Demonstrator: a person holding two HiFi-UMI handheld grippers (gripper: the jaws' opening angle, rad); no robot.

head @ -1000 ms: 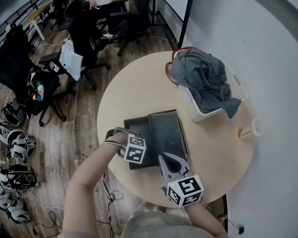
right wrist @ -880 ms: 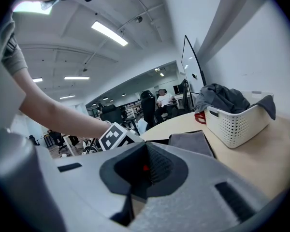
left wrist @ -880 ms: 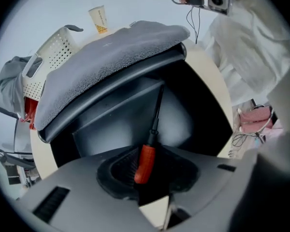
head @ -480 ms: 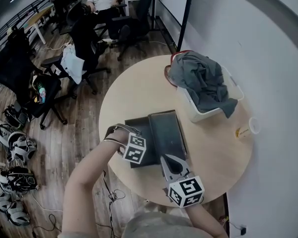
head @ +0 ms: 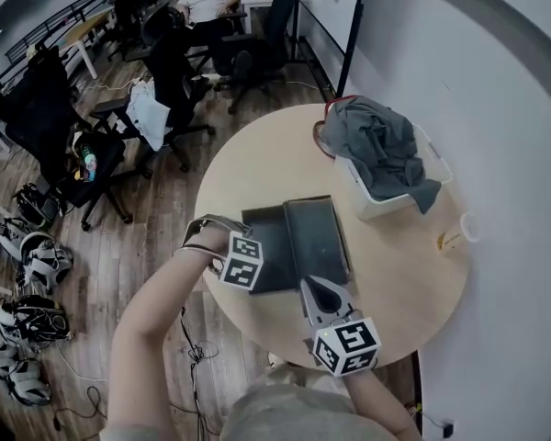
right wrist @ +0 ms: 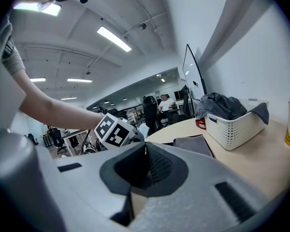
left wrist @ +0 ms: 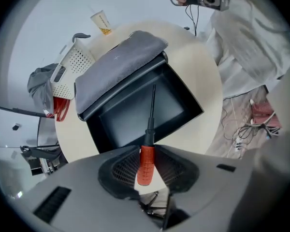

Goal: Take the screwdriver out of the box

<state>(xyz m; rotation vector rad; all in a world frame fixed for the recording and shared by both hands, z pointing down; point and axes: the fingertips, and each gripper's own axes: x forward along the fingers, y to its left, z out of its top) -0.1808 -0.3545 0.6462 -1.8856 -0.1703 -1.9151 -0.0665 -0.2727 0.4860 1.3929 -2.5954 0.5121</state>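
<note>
The screwdriver (left wrist: 145, 159) has a red handle and a thin dark shaft, and my left gripper (left wrist: 146, 151) is shut on the handle. It hangs above the open black box (left wrist: 130, 120), shaft tip over the box's empty inside. The box's grey lid (left wrist: 118, 64) stands open behind it. In the head view the left gripper (head: 241, 265) hovers over the left edge of the box (head: 268, 246), its jaws hidden under the marker cube. My right gripper (head: 316, 289) sits at the lid's (head: 317, 237) near edge, its jaws (right wrist: 145, 149) shut with nothing between them.
A white basket (head: 376, 200) with a grey cloth (head: 381, 150) stands at the round table's (head: 248, 173) far right. A paper cup (head: 455, 237) is beside it. Office chairs (head: 165, 90) and a seated person stand beyond the table.
My left gripper has risen and drifted left from inside the box, carrying the screwdriver. The right gripper has hardly shifted.
</note>
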